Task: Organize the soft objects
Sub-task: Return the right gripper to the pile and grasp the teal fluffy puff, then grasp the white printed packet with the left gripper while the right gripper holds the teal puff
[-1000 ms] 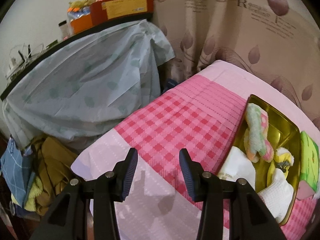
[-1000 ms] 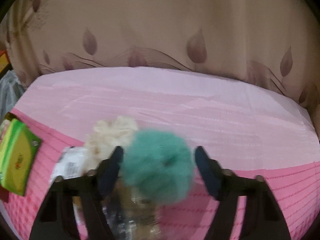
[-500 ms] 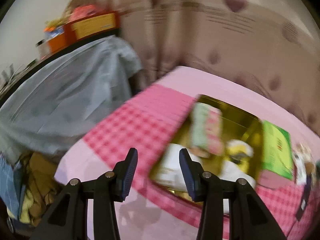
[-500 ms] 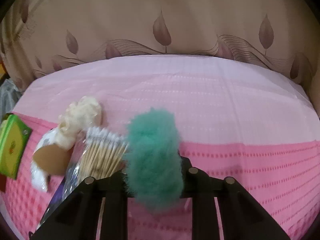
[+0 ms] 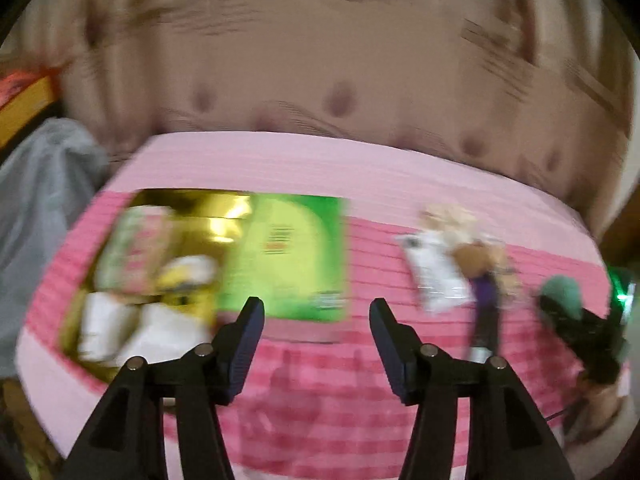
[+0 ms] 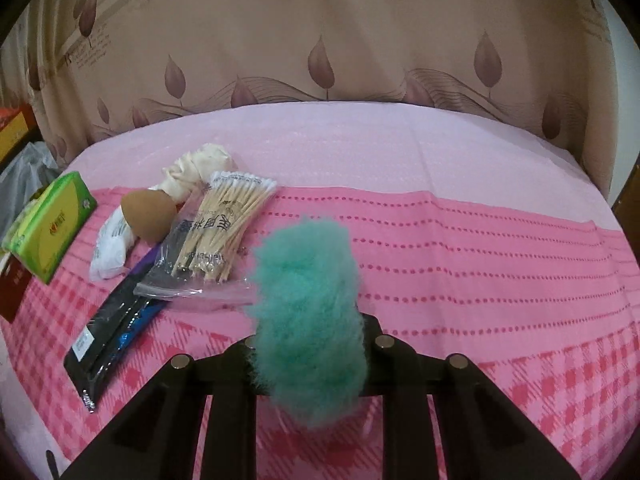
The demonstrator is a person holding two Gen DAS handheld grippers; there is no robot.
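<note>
Left wrist view, blurred by motion: the left gripper (image 5: 316,316) fills the lower centre of the frame, its jaws opening with nothing between them, only pink checked cloth (image 5: 320,400) below. Upper left of the fingers lies a gold tray (image 5: 192,200) already holding a pink-and-green plush (image 5: 136,240), a yellow-and-white toy (image 5: 188,276) and white folded cloths (image 5: 132,328); a green tissue pack (image 5: 288,256) lies against the tray's right edge, directly beyond the fingertips. At the right edge of the frame the right gripper (image 5: 560,308) appears, pinching a teal fluffy ball (image 5: 560,292), with a loose pile of small items between it and the pack. Right wrist view, sharp: the right gripper (image 6: 312,344) is clamped tight on the teal fluffy ball (image 6: 308,300), which is squeezed into a tall upright shape bulging above and below the fingers at centre frame. Left of it lie a bag of cotton swabs (image 6: 216,224), a brown makeup sponge (image 6: 148,216), a cream cloth bundle (image 6: 196,168), a white packet (image 6: 112,244) and a dark flat packet (image 6: 108,328); the green tissue pack (image 6: 52,224) sits at the far left edge. The tray is out of this frame, judged to lie beyond that pack, so the ball must travel leftward across the pile, and the empty left gripper is the nearer to the tray.
</note>
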